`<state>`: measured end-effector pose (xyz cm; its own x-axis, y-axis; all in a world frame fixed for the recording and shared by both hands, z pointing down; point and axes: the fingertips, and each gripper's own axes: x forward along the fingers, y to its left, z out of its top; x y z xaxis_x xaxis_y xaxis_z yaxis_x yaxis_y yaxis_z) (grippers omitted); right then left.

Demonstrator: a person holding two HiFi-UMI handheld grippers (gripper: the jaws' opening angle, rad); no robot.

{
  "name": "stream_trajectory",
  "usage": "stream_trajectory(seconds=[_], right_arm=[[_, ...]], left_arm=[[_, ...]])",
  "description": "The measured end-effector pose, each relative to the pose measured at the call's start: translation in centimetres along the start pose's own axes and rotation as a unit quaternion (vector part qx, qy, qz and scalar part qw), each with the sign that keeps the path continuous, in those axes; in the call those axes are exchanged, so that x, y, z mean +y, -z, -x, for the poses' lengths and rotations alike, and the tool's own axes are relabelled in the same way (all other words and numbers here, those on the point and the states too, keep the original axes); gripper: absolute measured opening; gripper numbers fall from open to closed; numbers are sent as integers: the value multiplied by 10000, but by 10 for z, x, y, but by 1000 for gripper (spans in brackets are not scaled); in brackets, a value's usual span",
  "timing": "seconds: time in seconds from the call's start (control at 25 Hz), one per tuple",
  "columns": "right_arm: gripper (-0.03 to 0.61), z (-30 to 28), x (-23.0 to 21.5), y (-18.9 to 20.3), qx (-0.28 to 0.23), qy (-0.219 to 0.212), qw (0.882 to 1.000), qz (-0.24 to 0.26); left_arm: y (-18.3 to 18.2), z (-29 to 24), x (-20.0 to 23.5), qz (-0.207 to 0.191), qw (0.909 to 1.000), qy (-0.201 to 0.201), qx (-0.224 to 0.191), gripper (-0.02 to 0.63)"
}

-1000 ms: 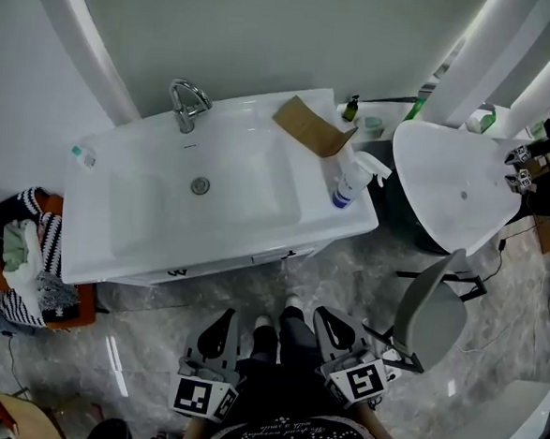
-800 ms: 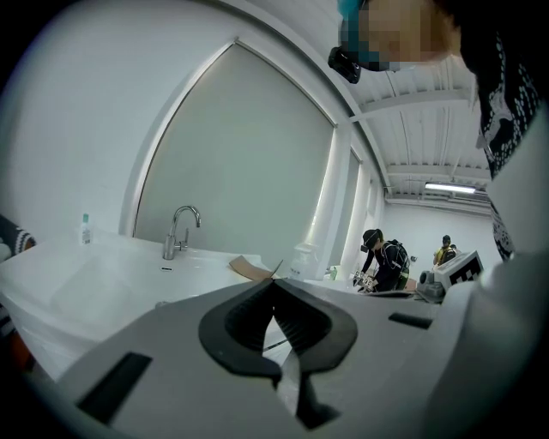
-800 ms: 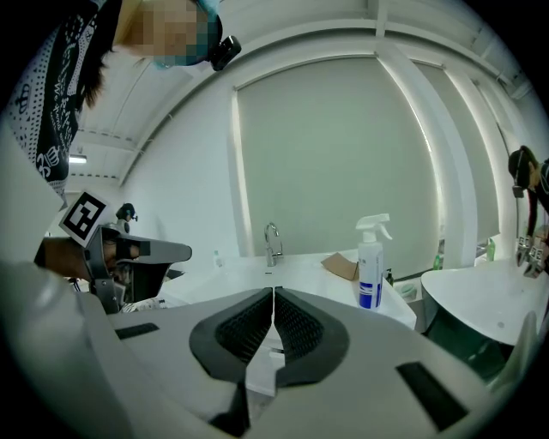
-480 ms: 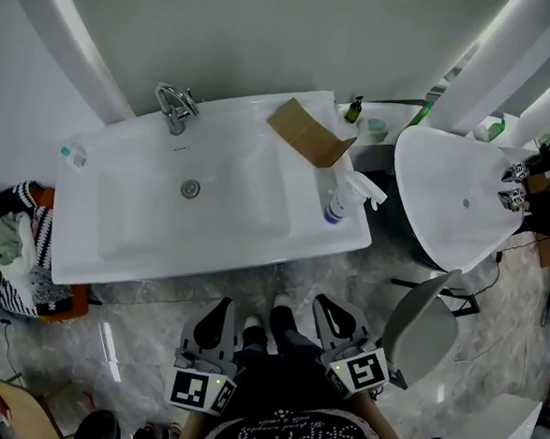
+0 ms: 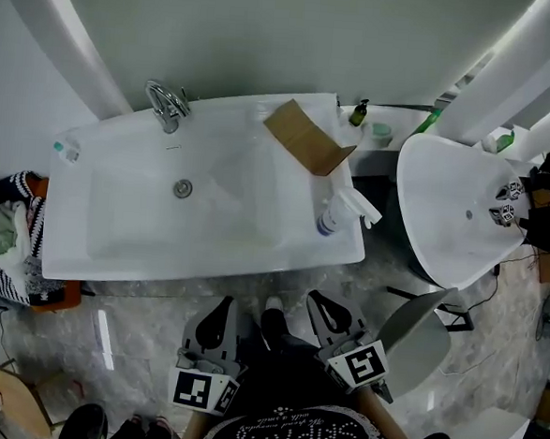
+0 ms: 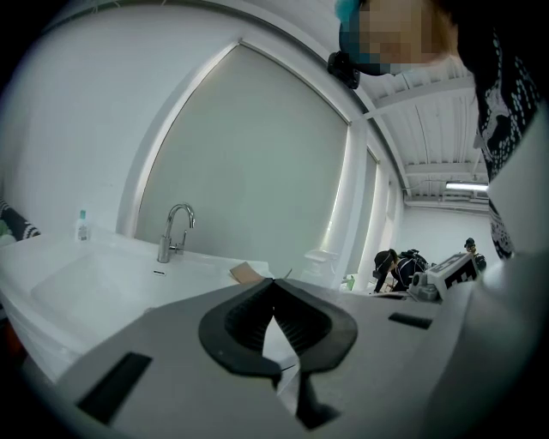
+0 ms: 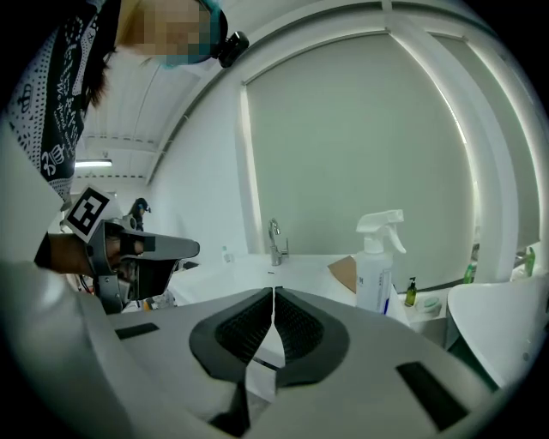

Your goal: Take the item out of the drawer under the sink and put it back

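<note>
- As the head view looks down, the left gripper [image 5: 220, 311] and the right gripper [image 5: 318, 301] hang side by side above the grey marbled floor [image 5: 136, 331]. Both point at the front edge of the white rectangular sink [image 5: 207, 256] and stop just short of it.
- In the left gripper view, the black ribbed fingers [image 6: 242, 321] meet at their tips, with nothing between them.
- In the right gripper view, that gripper's fingers [image 7: 300, 330] are likewise pressed together and hold nothing.
- The drawer under the sink is hidden by the overhanging rim in the head view, and neither gripper view shows it. The item inside cannot be seen.
- A curved chrome tap [image 5: 166, 105] stands at the sink's back left, and a round metal drain [image 5: 182, 188] sits in the bowl in front of it.
- A folded brown cardboard piece [image 5: 304, 136] lies at the back right corner of the sink's surface.
- A white spray bottle with a blue label [image 5: 336, 213] stands near the front right corner, just in front of the cardboard.
- A small clear bottle with a teal cap [image 5: 66, 150] stands on the far left rim.
- Past the sink's right end, a small dark pump bottle [image 5: 359, 112] stands on a ledge, near a white oval tub [image 5: 454, 217].
- A grey chair [image 5: 417, 341] stands just right of the right gripper.
- A black-and-white striped cloth [image 5: 11, 233] is heaped to the left of the sink.
</note>
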<state>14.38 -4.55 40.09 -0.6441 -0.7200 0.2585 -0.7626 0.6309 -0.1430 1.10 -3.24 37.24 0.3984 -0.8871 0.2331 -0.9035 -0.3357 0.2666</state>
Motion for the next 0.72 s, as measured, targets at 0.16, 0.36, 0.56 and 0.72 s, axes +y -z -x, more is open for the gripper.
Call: stream_trajectory(seconds=[0.16, 0.36, 0.56, 0.72], right_arm=[[20, -3, -4, 2, 46, 20, 10000, -47], [20, -3, 1, -2, -16, 182, 9998, -100], [20, 1, 18, -8, -102, 320, 9993, -167], [20, 3, 31, -8, -138, 440, 9987, -212]], left_arm=[[3, -7, -2, 4, 9999, 84, 65, 0], [-3, -9, 1, -85, 9995, 289, 105, 0], [-16, -3, 2, -194, 9985, 502, 79, 0], [-16, 8, 7, -228, 9979, 591, 122, 0]])
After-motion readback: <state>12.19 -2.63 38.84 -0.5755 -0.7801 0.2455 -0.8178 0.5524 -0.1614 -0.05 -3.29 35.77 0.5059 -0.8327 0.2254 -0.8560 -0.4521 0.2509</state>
